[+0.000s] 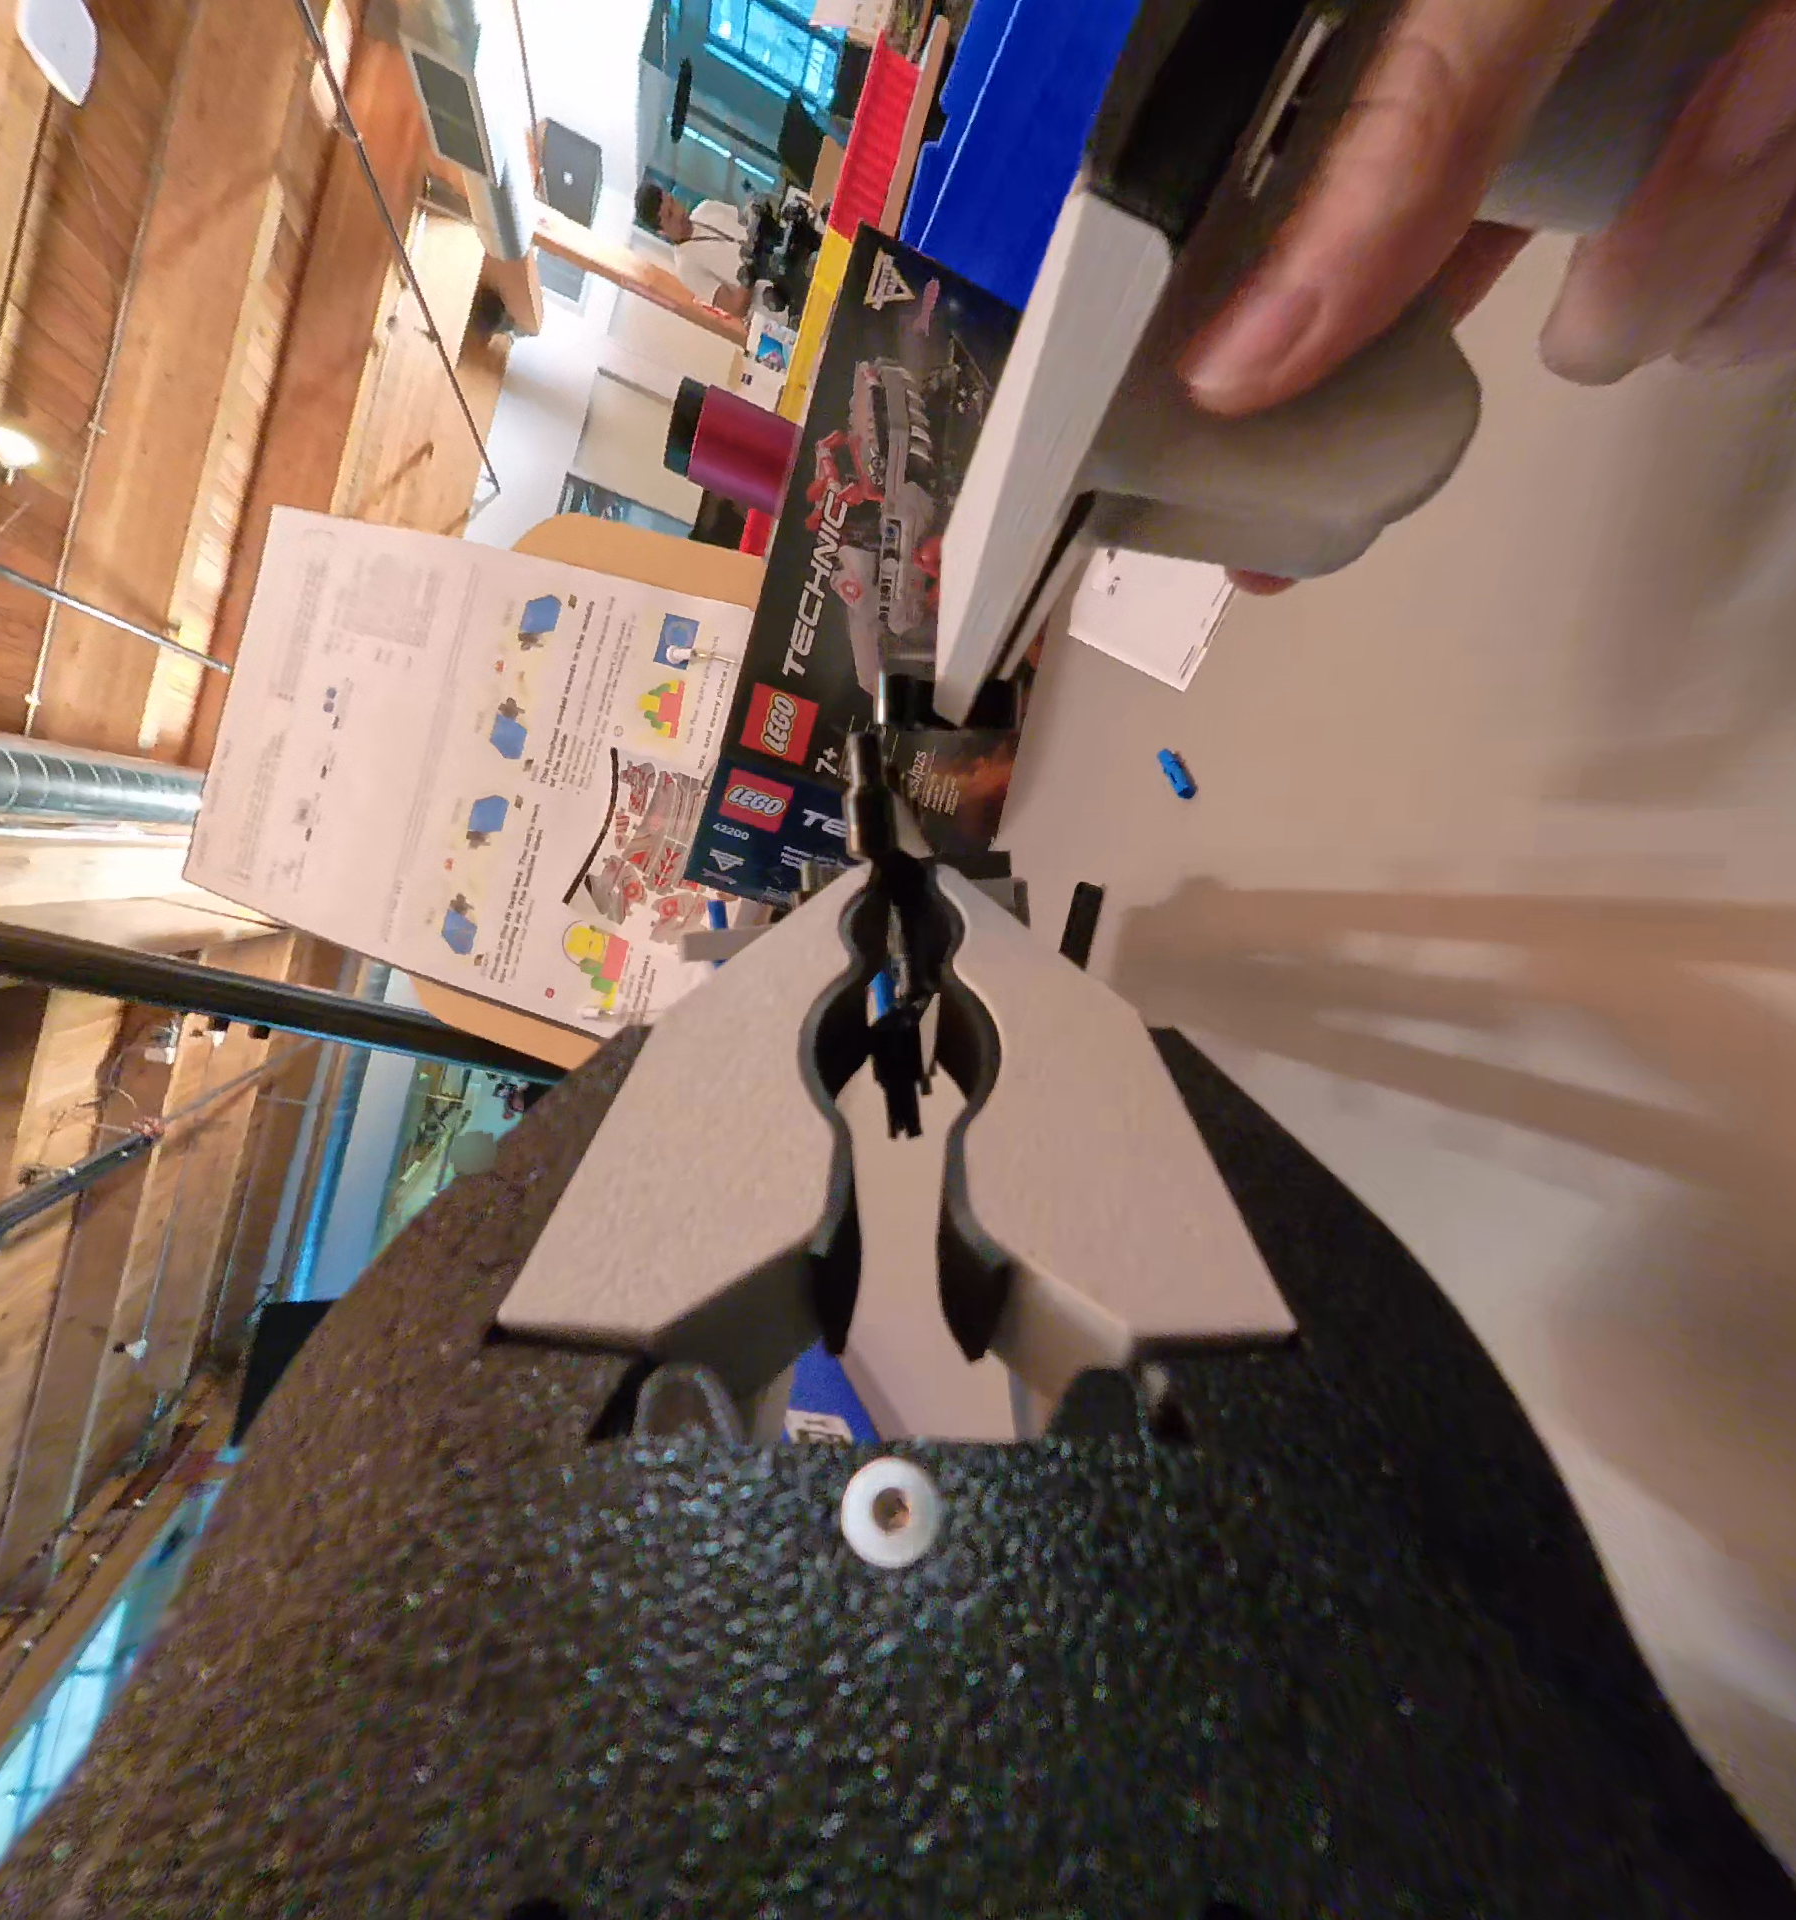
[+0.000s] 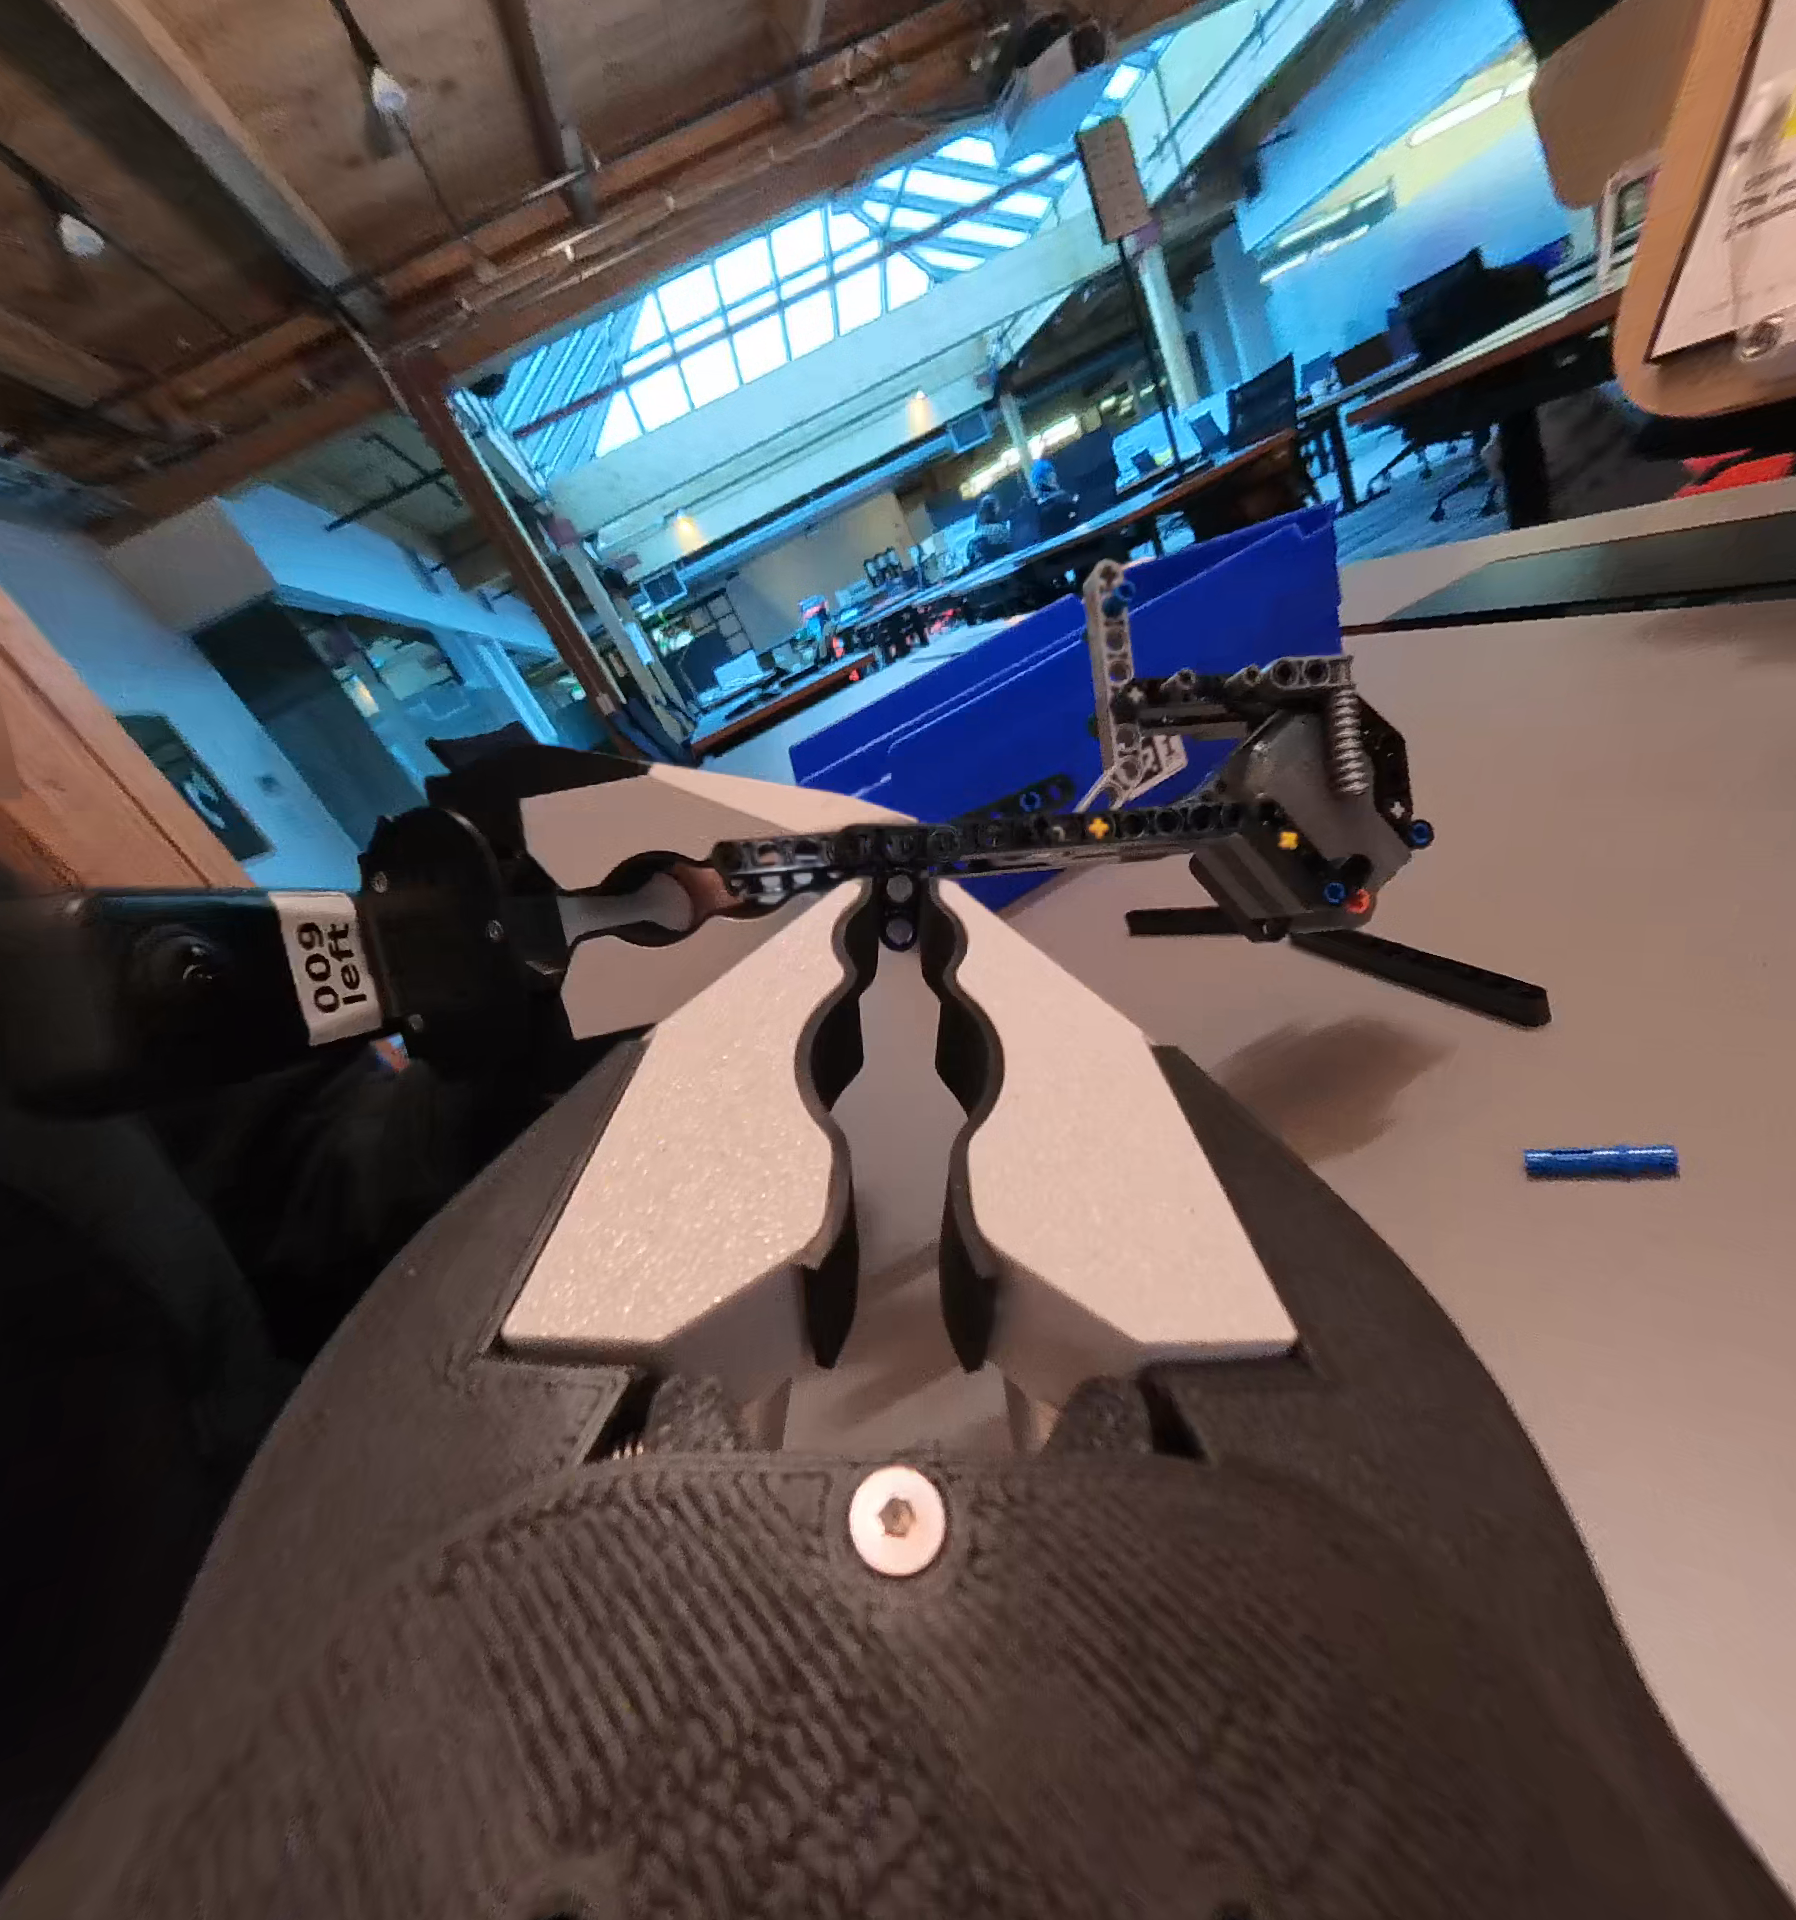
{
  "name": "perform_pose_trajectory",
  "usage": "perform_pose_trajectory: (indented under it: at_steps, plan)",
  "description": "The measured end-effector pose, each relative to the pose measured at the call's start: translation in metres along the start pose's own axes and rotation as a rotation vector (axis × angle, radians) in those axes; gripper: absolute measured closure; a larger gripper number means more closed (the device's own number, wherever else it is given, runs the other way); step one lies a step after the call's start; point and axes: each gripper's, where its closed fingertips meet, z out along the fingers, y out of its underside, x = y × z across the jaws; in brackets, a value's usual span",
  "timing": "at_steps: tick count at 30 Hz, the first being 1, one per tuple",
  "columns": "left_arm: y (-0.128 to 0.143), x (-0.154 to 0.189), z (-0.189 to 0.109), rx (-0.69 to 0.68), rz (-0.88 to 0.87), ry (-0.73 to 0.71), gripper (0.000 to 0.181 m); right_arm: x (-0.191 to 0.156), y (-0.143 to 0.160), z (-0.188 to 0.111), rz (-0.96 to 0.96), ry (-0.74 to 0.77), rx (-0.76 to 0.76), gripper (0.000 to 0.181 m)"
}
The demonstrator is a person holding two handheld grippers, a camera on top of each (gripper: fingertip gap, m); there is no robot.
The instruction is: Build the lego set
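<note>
Grey tabletop point(image 2: 1496, 1351) below, both grippers clamp the black beam's near end, left gripper point(image 2: 707, 899) steadying, right gripper point(image 2: 899, 914) pinching beside it, likely seating a pin.

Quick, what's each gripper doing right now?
Left gripper: shut on the lego model, at its long black beam's end.
Right gripper: shut on a small black piece under that beam.
</note>
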Motion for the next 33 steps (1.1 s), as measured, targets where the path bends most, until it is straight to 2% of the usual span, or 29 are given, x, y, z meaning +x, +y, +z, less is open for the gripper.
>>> perform_pose_trajectory:
  at_steps: [12,17,26,33]
  plan:
    - [-0.015,0.001,-0.005,0.044,0.057,0.03,0.179,-0.012,0.001,-0.003,-0.007,-0.09,-0.014,0.176]
    - [-0.016,0.004,-0.009,0.077,0.02,0.116,0.178,-0.018,0.007,-0.002,-0.02,-0.122,-0.06,0.176]
    - [-0.009,0.01,-0.019,0.081,0.28,0.183,0.178,-0.023,0.022,0.004,-0.037,-0.141,-0.163,0.176]
    - [-0.006,0.012,-0.017,0.063,0.278,0.195,0.178,-0.02,0.024,0.005,-0.029,-0.113,-0.174,0.176]
